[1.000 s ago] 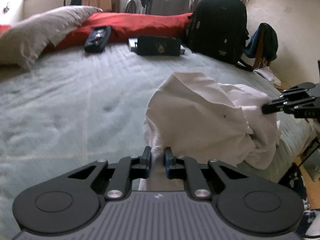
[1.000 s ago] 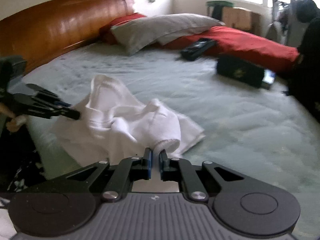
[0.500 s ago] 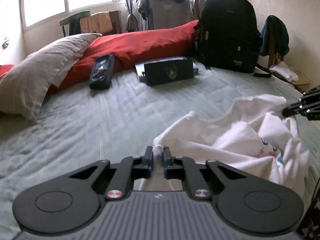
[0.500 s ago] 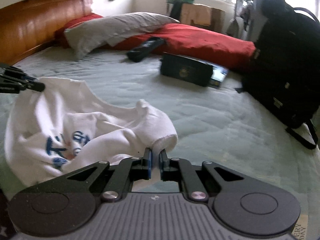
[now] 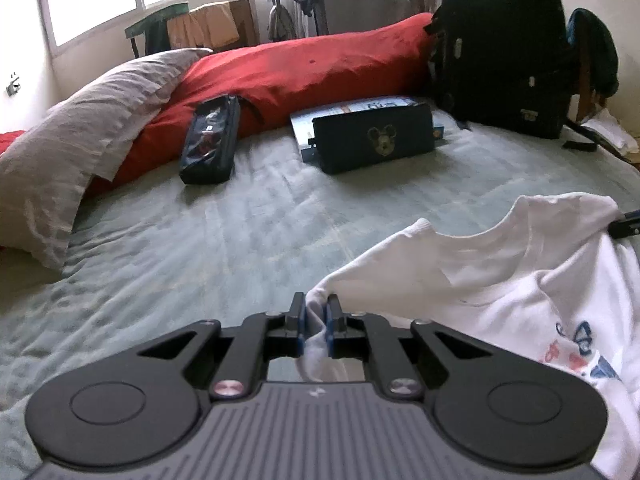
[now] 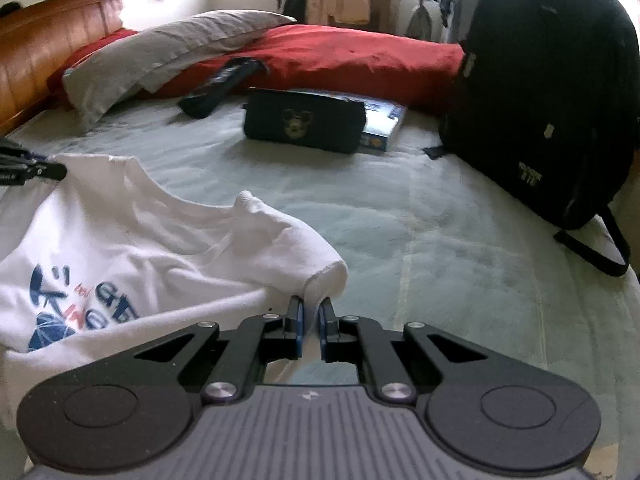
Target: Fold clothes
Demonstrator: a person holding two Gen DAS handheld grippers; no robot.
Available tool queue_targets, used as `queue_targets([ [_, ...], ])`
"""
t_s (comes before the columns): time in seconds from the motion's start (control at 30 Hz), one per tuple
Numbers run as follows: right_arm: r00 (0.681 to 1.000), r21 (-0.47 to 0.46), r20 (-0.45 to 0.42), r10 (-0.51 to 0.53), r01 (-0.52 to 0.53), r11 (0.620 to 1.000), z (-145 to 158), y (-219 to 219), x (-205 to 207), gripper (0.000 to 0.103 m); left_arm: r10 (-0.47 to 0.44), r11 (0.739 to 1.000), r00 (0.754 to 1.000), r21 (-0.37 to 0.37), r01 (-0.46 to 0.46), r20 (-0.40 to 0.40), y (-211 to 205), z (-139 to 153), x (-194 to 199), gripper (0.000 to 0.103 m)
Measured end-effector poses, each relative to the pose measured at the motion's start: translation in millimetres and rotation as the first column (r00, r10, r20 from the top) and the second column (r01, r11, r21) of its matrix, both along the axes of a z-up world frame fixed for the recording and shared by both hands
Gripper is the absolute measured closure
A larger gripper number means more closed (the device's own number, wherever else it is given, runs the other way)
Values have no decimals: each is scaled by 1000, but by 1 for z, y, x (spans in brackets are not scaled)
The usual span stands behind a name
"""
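A white T-shirt (image 5: pixel 500 280) with a blue and red print hangs stretched between my two grippers above the pale green bed (image 5: pixel 200 248). My left gripper (image 5: pixel 316 312) is shut on one sleeve end, white cloth pinched between its blue pads. In the right wrist view the T-shirt (image 6: pixel 132 240) spreads to the left, print facing up, and my right gripper (image 6: pixel 311 314) is shut on the other sleeve's hem. Each gripper's tip shows at the edge of the other's view, at the far shoulder. The shirt's lower part is out of view.
At the back of the bed lie a grey pillow (image 5: pixel 80 128), a long red bolster (image 5: pixel 304 68), a dark pouch (image 5: pixel 210 144), a dark case with a mouse emblem (image 5: pixel 374 136) on a flat box, and a large black backpack (image 5: pixel 500 48). A wooden headboard (image 6: pixel 44 52) stands left.
Both grippers have carried the shirt forward over the bed and drawn it apart. The bunched heap has opened out, the neckline and the print now show.
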State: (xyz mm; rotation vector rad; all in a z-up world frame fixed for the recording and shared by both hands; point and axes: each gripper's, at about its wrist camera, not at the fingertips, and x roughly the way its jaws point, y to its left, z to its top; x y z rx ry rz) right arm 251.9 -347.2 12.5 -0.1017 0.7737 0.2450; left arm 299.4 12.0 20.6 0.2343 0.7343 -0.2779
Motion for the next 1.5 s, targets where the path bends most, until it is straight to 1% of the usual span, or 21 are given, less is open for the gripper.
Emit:
queue_targets([
  [0.27,997,9,15,-75,75,997,-1,-16,49,93,49,999,999,2,-49,12,-8,-6,53,96],
  [0.4,995,42,-7,-101,101,994,-6,-20,76,93,81,997,996,-18,-81,-28,-10,-16,75,94],
  [0.47,994,59,-34,-100,102,993,-12,-19,85,91,79,996,995,-30,-81,-57,-10,-23,78,88],
  [0.5,994,60,-46,-101,104,993,-15,-18,86,90,66,997,996,-32,-69,-67,-10,-25,75,87],
  [0.53,993,63,-54,-101,104,993,-17,-17,84,84,54,998,996,-34,-57,-76,-10,-28,72,82],
  [0.57,993,67,-61,-100,104,992,-19,-15,82,74,41,998,995,-36,-45,-86,-10,-30,69,77],
  [0.6,993,72,-67,-99,103,992,-19,-15,77,68,29,999,995,-35,-33,-96,-10,-32,66,61],
  [0.63,993,78,-73,-97,102,992,-19,-15,72,60,17,999,994,-30,-20,-104,-11,-31,61,49],
  [0.67,992,84,-78,-95,101,991,-18,-14,67,52,5,999,994,-32,-8,-107,-11,-30,55,47],
  [0.7,992,87,-81,-92,99,991,-17,-14,60,49,-7,999,994,-37,3,-108,-10,-28,48,45],
  [0.77,993,87,-81,-83,90,992,-10,-13,42,27,-22,999,994,-49,17,-107,-8,-22,34,38],
  [0.8,994,87,-81,-78,85,993,-7,-12,32,22,-23,999,994,-48,18,-104,-7,-18,26,30],
  [0.83,994,87,-81,-74,81,993,-4,-11,23,14,-23,999,995,-42,19,-100,-5,-14,17,25],
  [0.87,995,84,-81,-65,72,994,-1,-10,12,9,-23,999,995,-35,20,-97,-4,-11,8,24],
  [0.97,996,56,-83,-30,34,998,5,-1,-28,2,-26,1000,997,3,27,-79,0,1,-23,20],
  [1.0,997,45,-82,-16,20,999,7,3,-41,1,-32,999,997,14,33,-75,1,4,-34,15],
  [1.03,997,36,-80,-2,5,999,8,7,-55,0,-37,999,997,25,39,-72,2,8,-46,13],
  [1.2,995,-19,-81,51,-53,998,9,30,-116,0,-61,995,996,73,66,-69,4,20,-114,10],
  [1.33,993,-110,-50,107,-112,988,1,58,-154,0,-84,989,994,116,91,-68,-7,16,-164,9],
  [1.43,990,-167,-51,131,-138,976,-15,81,-169,0,-92,984,994,144,100,-59,-22,6,-194,9],
  [1.5,991,-206,-46,122,-129,970,-27,94,-173,0,-98,983,994,154,105,-52,-32,-1,-211,8],
])
